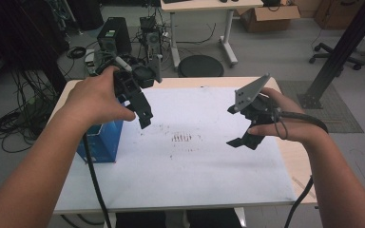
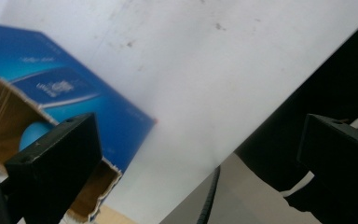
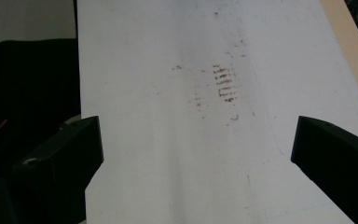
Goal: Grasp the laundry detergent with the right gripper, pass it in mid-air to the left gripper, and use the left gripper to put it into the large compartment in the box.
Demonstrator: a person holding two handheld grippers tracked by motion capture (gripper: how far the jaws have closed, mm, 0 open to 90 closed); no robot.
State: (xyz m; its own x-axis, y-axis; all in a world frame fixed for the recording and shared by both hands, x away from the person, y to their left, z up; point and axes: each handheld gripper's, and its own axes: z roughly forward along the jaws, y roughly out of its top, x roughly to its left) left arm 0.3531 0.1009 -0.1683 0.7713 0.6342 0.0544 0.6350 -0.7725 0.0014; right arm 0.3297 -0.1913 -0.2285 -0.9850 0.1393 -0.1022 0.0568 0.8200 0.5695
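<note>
The left tool (image 1: 140, 102) hangs above the left part of the bench (image 1: 195, 190), its jaws spread wide with nothing between them, and the person's left hand (image 1: 92, 99) grips it from behind. Just below it, at the bench's left edge, stands an open blue box (image 1: 102, 142); the left gripper view looks down into its torn cardboard flaps, where a light blue rounded object (image 2: 31, 134) lies inside. The right tool (image 1: 247, 128) is held over the right half of the white sheet (image 1: 195, 161), jaws also wide and empty, well apart from the box. A patch of brown smudges (image 3: 223, 84) marks the sheet between the two tools.
</note>
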